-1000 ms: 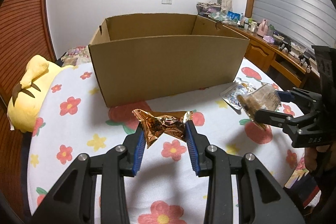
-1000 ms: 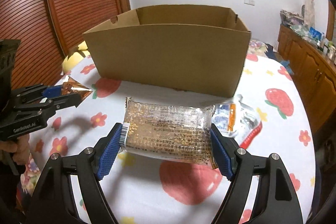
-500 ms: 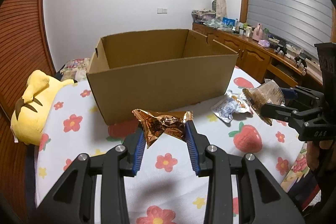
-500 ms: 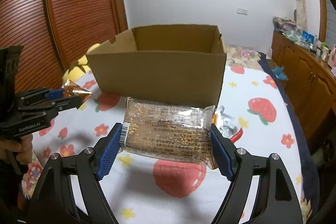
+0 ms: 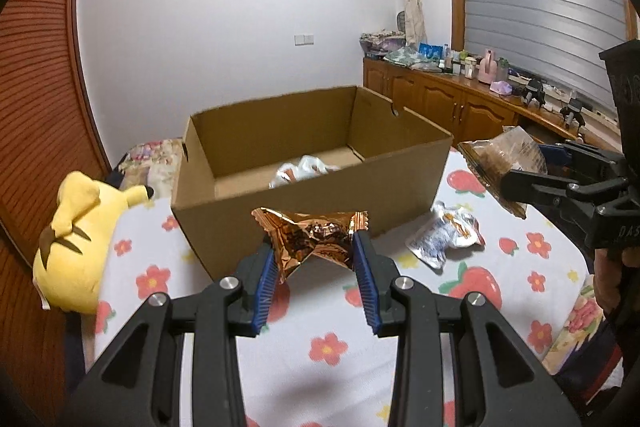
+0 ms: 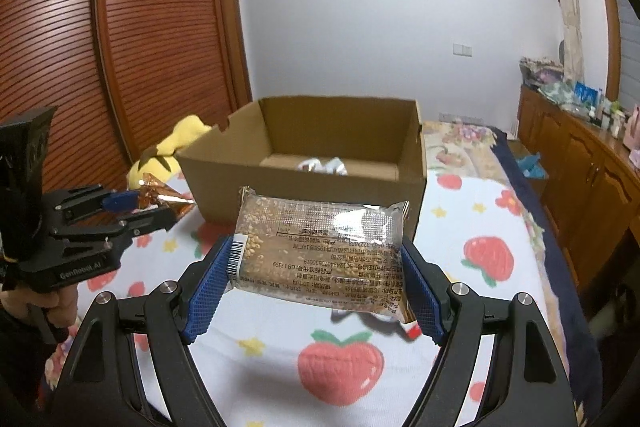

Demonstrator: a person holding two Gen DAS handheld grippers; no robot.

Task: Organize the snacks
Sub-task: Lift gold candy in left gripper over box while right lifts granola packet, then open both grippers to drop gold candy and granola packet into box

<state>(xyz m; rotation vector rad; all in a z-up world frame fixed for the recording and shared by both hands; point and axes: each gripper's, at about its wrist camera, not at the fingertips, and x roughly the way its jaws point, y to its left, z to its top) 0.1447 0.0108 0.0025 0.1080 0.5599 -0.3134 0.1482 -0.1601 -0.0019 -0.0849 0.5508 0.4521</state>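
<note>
My left gripper (image 5: 314, 259) is shut on a crinkled copper foil snack packet (image 5: 314, 237), held in the air in front of the open cardboard box (image 5: 312, 203). My right gripper (image 6: 316, 269) is shut on a clear packet of grain bars (image 6: 320, 253), also raised before the box (image 6: 304, 183). A white wrapped snack (image 5: 304, 167) lies inside the box. A silver pouch (image 5: 444, 237) lies on the bedspread to the right of the box. The right gripper shows at the right of the left wrist view (image 5: 520, 179); the left gripper shows at the left of the right wrist view (image 6: 160, 205).
The box stands on a bed with a white strawberry and flower spread (image 5: 328, 343). A yellow plush toy (image 5: 76, 239) lies left of the box. A wooden louvred wardrobe (image 6: 120, 47) is at the left, and a cluttered wooden sideboard (image 5: 460, 95) runs along the right wall.
Both grippers have risen with their packets, so the box interior and the white snack inside it now show. Both grips are unchanged.
</note>
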